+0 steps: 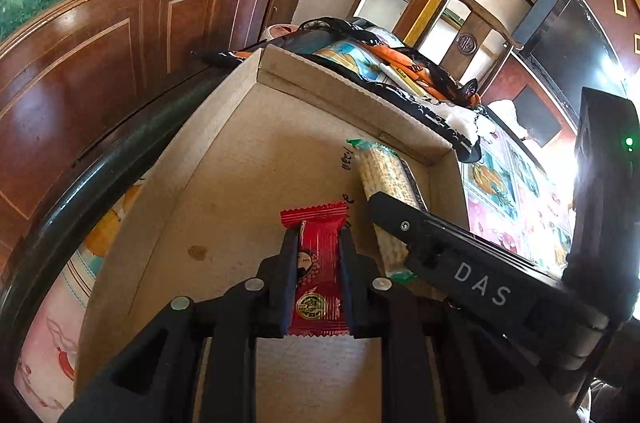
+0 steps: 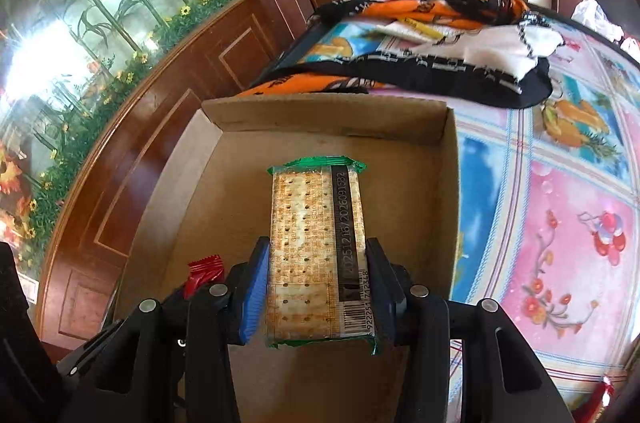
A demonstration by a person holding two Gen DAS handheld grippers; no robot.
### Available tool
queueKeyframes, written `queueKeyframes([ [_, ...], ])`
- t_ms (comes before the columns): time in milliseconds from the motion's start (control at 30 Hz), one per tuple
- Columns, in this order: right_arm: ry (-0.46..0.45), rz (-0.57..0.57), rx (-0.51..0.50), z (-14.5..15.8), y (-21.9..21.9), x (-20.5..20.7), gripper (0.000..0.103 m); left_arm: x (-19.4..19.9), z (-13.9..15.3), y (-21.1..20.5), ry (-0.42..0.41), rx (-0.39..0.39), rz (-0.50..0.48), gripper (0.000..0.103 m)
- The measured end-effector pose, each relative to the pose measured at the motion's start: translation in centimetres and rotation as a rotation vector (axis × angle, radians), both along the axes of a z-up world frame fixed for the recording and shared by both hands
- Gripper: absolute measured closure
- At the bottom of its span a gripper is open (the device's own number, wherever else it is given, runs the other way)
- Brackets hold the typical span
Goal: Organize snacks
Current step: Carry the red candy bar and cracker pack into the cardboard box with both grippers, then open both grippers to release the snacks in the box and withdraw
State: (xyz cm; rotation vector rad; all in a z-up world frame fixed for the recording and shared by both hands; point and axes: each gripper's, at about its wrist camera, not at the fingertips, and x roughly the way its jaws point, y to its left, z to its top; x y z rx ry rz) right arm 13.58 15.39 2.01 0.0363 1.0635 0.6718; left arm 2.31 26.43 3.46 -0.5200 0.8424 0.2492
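A red snack packet (image 1: 318, 265) is pinched lengthwise between the pressed-together jaws of the left gripper (image 1: 318, 243), and it is held over the floor of an open cardboard box (image 1: 224, 159), toward the box's near edge. In the right wrist view only a crinkled red end of this packet (image 2: 204, 269) is seen, just left of the right gripper's fingers.

A cracker pack (image 2: 318, 251) in clear wrap with green sealed ends is clamped across its width by the right gripper (image 2: 318, 275), whose blue-padded fingers (image 2: 254, 293) are pressed against both long sides. The pack is held above the box floor, nearer the box's right wall (image 2: 450, 191), with its far end pointed toward the back wall. In the left wrist view the same cracker pack (image 1: 386, 183) is seen just beside the red packet, on its right, with the right gripper's black body (image 1: 460, 255) laid over its near end.

The box is set on a table covered with a flowered, fruit-printed cloth (image 2: 560, 223). Beyond the box's back edge, a heap of black, orange and white fabric (image 2: 420, 63) is spread on the table.
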Motion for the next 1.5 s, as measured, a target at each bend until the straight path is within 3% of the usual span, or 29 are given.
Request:
queueKeyframes([
  [167, 0.011, 0.007, 0.003, 0.0, 0.1, 0.1, 0.049, -0.2, 0.3, -0.2, -0.008, 0.019, 0.01, 0.081],
  [300, 0.023, -0.008, 0.027, 0.1, -0.7, 0.2, 0.048, -0.4, 0.2, 0.0, -0.011, 0.023, 0.028, 0.063],
  [467, 0.053, -0.01, 0.079, 0.6, -2.1, -0.5, 0.047, -0.2, -0.6, -0.3, 0.041, 0.032, 0.015, 0.063],
  [667, 0.029, 0.007, 0.108, 1.8, -3.6, -2.9, 0.047, -0.9, -0.3, -2.2, 0.062, 0.168, 0.001, 0.062],
  [800, 0.018, 0.01, 0.153, 2.8, -5.9, -4.6, 0.047, -1.7, -0.4, -2.1, 0.06, 0.147, -0.003, 0.062],
  [933, 0.008, 0.009, 0.188, 3.5, -9.0, -6.3, 0.047, -2.6, 0.5, -2.4, -0.011, 0.154, 0.001, 0.047],
  [1033, -0.01, 0.001, 0.197, 4.0, -11.9, -7.5, 0.047, -3.9, 1.7, -3.1, -0.064, 0.173, 0.011, 0.044],
  [1133, -0.035, -0.025, 0.209, 4.3, -15.5, -8.4, 0.047, -4.6, 3.2, -5.1, -0.099, 0.239, -0.017, 0.038],
  [1233, -0.072, -0.079, 0.204, 4.7, -20.0, -8.7, 0.047, -4.9, 4.5, -8.0, -0.13, 0.269, -0.088, 0.031],
  [1333, -0.123, -0.163, 0.207, 5.2, -25.1, -8.3, 0.043, -4.4, 4.8, -10.8, -0.126, 0.259, -0.168, 0.031],
  [1400, -0.146, -0.228, 0.172, 5.2, -28.1, -7.6, 0.037, -4.0, 4.7, -13.0, -0.122, 0.245, -0.229, 0.031],
  [1500, -0.146, -0.304, 0.095, 4.3, -31.6, -6.3, 0.037, -3.2, 3.8, -15.7, -0.093, 0.208, -0.327, 0.031],
])
